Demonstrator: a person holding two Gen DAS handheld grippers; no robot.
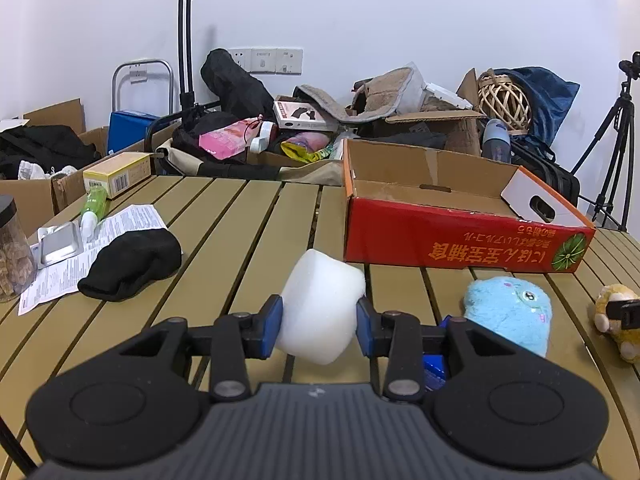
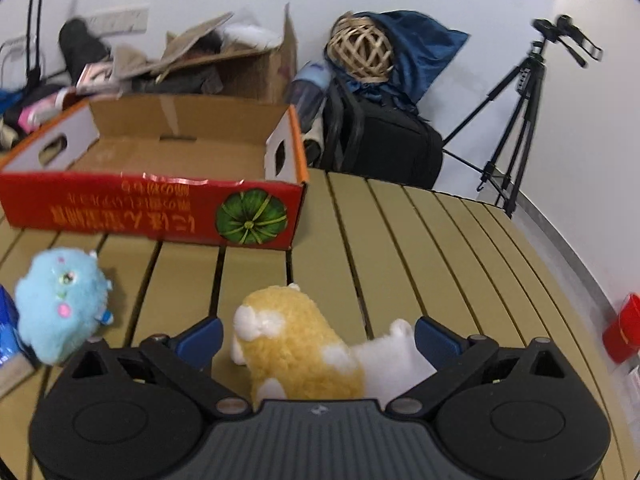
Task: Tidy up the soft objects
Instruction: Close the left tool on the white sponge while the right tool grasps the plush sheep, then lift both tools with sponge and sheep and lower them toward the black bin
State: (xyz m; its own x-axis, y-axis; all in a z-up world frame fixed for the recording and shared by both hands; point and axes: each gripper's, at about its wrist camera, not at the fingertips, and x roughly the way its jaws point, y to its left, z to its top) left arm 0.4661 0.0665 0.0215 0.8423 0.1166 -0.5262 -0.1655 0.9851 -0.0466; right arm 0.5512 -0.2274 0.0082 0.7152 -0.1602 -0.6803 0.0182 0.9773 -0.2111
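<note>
Soft objects: none yet in the red box [image 2: 152, 208], far side. My left gripper [image 1: 319, 316] pinches the white foam [image 1: 320, 304] — my right gripper [image 2: 318, 338], jaws wide, straddles the yellow plush [image 2: 296, 344] ungripped; blue plush [image 2: 60, 304] and black sock [image 1: 132, 260] remain.

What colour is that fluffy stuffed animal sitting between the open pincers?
Yellow with white patches: the fluffy stuffed animal, clearest in the right wrist view.

You have two plush toys on the slatted table [image 1: 240, 216]: one blue plush [image 1: 510, 314] and one yellow-and-white plush [image 2: 304, 354]; one white foam block [image 1: 322, 306]; one black knit cap [image 1: 132, 264]; one open red cardboard box [image 1: 460, 240]; one printed leaflet [image 1: 120, 220]; one blister pack [image 1: 60, 242]; one green bottle [image 1: 94, 206]; one yellow carton [image 1: 116, 174]; one jar [image 1: 12, 248] at the left edge; you hold two grippers, the left gripper [image 1: 320, 320] and the right gripper [image 2: 318, 338].
</note>
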